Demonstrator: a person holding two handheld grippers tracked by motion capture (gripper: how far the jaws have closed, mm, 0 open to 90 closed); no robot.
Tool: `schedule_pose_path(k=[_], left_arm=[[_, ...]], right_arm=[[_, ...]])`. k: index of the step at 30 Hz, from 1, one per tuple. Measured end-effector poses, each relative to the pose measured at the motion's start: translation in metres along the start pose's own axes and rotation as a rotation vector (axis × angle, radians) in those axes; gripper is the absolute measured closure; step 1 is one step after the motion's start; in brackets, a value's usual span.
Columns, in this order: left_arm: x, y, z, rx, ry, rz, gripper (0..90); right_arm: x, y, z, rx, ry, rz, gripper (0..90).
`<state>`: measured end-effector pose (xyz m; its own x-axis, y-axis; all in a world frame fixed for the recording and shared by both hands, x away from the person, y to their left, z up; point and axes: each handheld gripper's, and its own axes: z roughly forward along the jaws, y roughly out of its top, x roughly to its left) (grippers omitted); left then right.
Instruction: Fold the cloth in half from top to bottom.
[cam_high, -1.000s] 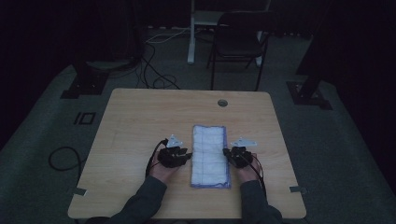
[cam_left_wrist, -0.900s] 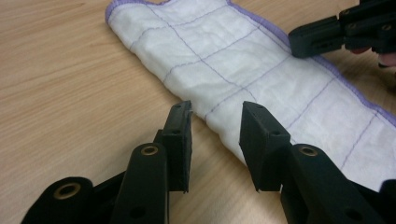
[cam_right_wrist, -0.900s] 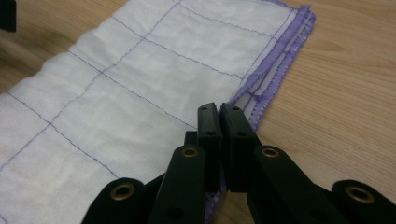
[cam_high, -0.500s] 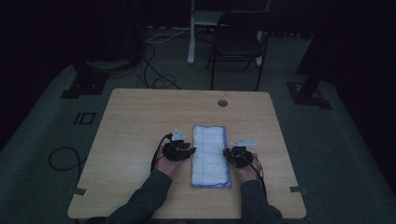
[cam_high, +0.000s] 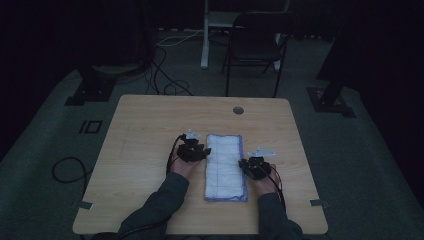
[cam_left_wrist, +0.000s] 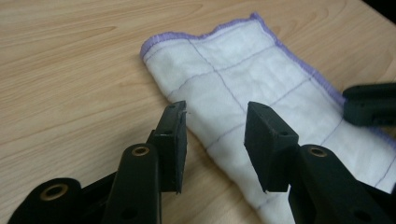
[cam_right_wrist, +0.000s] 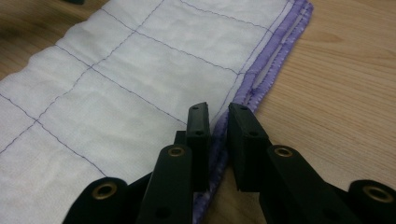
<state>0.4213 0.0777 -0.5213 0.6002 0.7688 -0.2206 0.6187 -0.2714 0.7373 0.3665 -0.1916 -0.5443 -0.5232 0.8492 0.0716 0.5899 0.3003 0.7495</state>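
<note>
A folded white cloth (cam_high: 224, 167) with a purple stitched border and a thin purple grid lies flat on the wooden table (cam_high: 150, 130), a little toward the near edge and close to the middle between the left and right edges. Its long sides run from the near edge toward the far edge, where a round cable hole (cam_high: 238, 110) sits in the tabletop.

The left gripper (cam_high: 196, 151) rests at the cloth's left long side, near its far left corner. In the left gripper view its jaws stand spread apart and have just been opening; the cloth's left edge (cam_left_wrist: 219, 93) lies below and beyond the gap, and neither pad presses on it. The dark tip of the other gripper (cam_left_wrist: 369, 103) shows at the right edge of that view, over the cloth's purple border.

The right gripper (cam_high: 252, 166) sits at the cloth's right long side, about midway along it. In the right gripper view (cam_right_wrist: 218, 140) its jaws are parted by only a narrow gap, having opened a little. The doubled purple hem (cam_right_wrist: 275, 56) runs up into that gap, but daylight shows between the pads and the fabric, so they are not pinching it.

The person's forearms, in dark sleeves (cam_high: 165, 200), come in from the near edge. Beyond the far edge, a dark folding chair (cam_high: 257, 47) stands on the floor.
</note>
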Motion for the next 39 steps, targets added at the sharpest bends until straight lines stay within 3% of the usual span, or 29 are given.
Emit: schedule_pose_path(k=[7,16,25,30,39], left_arm=[[0.001,0.008,0.011,0.006,0.013,-0.016,58.6],[0.012,0.016,0.030,0.050,0.103,-0.009,58.6],[0.024,0.023,0.040,0.049,0.114,-0.040,57.0],[0.032,0.028,0.043,0.044,0.125,-0.097,57.1],[0.034,0.034,0.050,0.042,0.157,-0.093,59.2]], right_arm=[[0.000,0.000,0.000,-0.002,0.002,0.001,79.6],[0.000,-0.001,0.000,-0.003,0.004,-0.001,79.5],[-0.001,-0.001,0.000,-0.003,0.010,0.002,79.5],[-0.001,-0.001,-0.001,-0.004,0.011,0.003,79.5],[-0.002,-0.002,-0.001,-0.006,0.016,0.008,79.5]])
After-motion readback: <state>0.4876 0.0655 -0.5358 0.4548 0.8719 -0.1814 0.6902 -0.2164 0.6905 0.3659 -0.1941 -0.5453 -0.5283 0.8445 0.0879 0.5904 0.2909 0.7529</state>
